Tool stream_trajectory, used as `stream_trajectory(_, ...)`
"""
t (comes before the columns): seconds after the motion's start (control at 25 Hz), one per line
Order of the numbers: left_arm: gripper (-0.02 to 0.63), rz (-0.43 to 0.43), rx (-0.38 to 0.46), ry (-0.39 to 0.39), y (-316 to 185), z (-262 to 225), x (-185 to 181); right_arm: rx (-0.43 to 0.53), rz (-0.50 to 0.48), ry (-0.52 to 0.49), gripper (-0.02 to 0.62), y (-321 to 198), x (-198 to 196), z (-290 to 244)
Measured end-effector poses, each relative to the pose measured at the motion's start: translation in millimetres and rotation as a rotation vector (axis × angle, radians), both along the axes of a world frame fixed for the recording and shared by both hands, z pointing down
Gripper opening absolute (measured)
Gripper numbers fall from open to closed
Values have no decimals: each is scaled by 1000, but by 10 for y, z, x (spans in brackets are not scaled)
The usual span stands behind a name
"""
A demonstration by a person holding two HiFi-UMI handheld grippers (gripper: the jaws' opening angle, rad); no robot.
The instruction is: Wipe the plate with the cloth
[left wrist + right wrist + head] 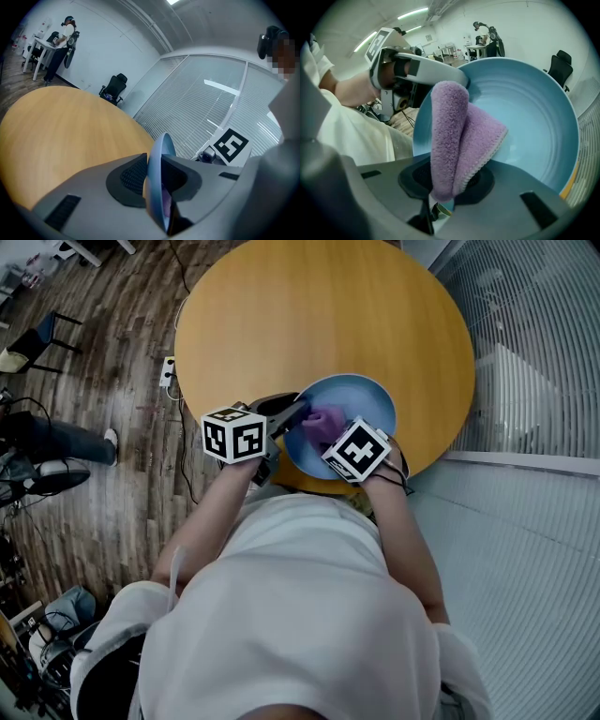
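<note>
While the wipe is under way, plate [364, 397] [162, 143] [534, 117]: pale blue, round and shallow. It is held tilted over the near edge of the tabletop, with its hollow face turned toward the cloth. Whether it touches the tabletop cannot be told.
Cloth [323, 423] [454, 140]: purple and fleecy, folded into a wad. Its free end lies against the plate's inner face, near the rim on the left side.
Left hand-held gripper [291, 416] [153, 174]: jaws closed on the plate's rim, one pad on each face. It carries the plate.
Right hand-held gripper [330, 434] [450, 187]: jaws clamped on the lower fold of the cloth, pointing steeply down at the plate.
Step in hand: judged mid-wipe. The cloth is on the face, and much of the hollow beyond it shows bare.
Next move: likely a sweep of the cloth across the rest of the face with steady pressure. The rim grip must stay firm so that the plate neither twists nor slips.
Tabletop [309, 315] [61, 126]: round, light wood finish, bare apart from the work.
Marker cubes [234, 435] [230, 145]: one on each gripper, with black-and-white square patterns.
Writing: none legible; no brand shows on plate or cloth.
Surroundings: dark wood floor [112, 362] on one side and white blinds [525, 343] on the other.
</note>
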State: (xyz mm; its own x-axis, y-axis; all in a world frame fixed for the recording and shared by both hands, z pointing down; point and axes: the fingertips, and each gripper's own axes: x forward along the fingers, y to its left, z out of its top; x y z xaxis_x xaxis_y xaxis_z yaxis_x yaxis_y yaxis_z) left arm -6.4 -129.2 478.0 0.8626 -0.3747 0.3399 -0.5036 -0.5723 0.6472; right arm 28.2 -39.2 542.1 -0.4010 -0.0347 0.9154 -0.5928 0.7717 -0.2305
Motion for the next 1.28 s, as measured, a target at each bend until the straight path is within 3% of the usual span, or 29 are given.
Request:
stream_trajectory(0.6, 67, -42, -34, 22, -68, 72, -8, -18, -174, -55, 87, 242, -434, -55)
stream_trajectory(0.92, 67, -52, -9, 8, -86, -18, -118, -86, -60, 23, 87, 226, -118, 39)
stream_trajectory(1.28, 67, -70, 36, 4, -200, -90, -209, -92, 77, 10, 87, 103, 247, 94)
